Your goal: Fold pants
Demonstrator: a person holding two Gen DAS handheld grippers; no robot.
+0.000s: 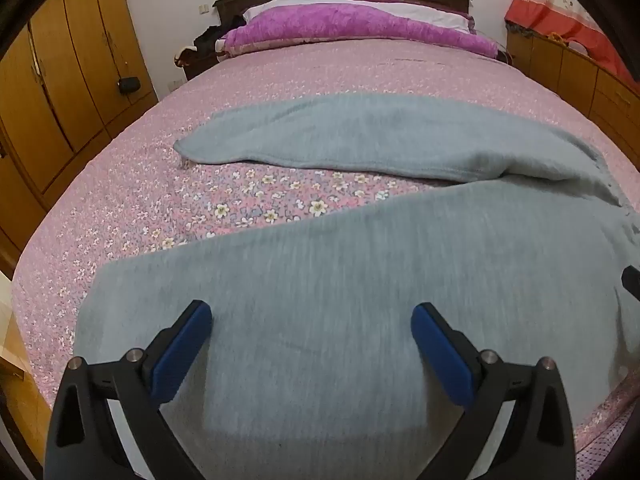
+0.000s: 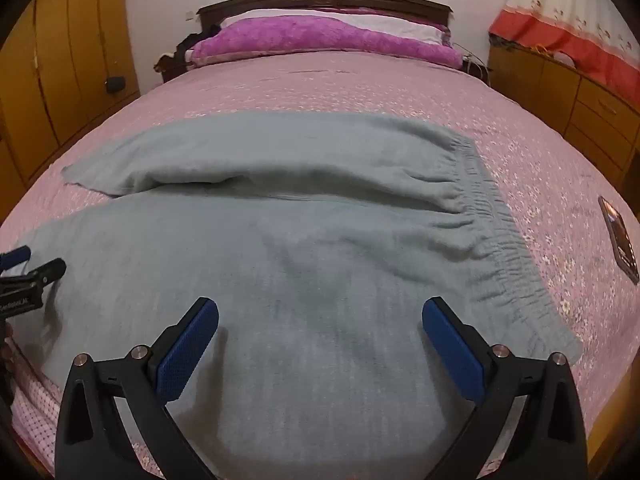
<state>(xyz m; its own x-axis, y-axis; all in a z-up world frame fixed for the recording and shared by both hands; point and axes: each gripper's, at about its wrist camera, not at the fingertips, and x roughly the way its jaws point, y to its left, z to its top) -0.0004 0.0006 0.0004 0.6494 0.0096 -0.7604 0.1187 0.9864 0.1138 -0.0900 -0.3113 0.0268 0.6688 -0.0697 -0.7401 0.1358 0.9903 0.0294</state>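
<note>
the soft grey-green knit pants (image 2: 304, 216) lie spread flat on the pink flowered bedspread (image 1: 248, 80), waistband to the right and both legs running left, with the near leg passing under and between the fingers of both tools. the left gripper (image 1: 311, 312) has its blue pads spread wide with nothing pinched, only cloth below the gap; the right gripper (image 2: 320, 306) is just as wide apart and also holds nothing

the likely trouble, as i judge it: closing from this tilted pose could pinch only the top layer, so the leg peels apart as it lifts, or could catch the bedspread along with it. the legs splay apart toward the cuffs, so a fold brought over unevenly may land crooked. the loose knit could also slip from the pads

the right wrist view shows the gathered elastic waistband (image 2: 496, 232) beyond its right finger, a dark flat phone-like object (image 2: 619, 238) lying on the bed well to the right, and the left tool at its far left edge. the left wrist view shows instead the far leg's cuff end (image 1: 188, 148) and the strip of flowered cover between the two legs, ahead of its fingers
</note>
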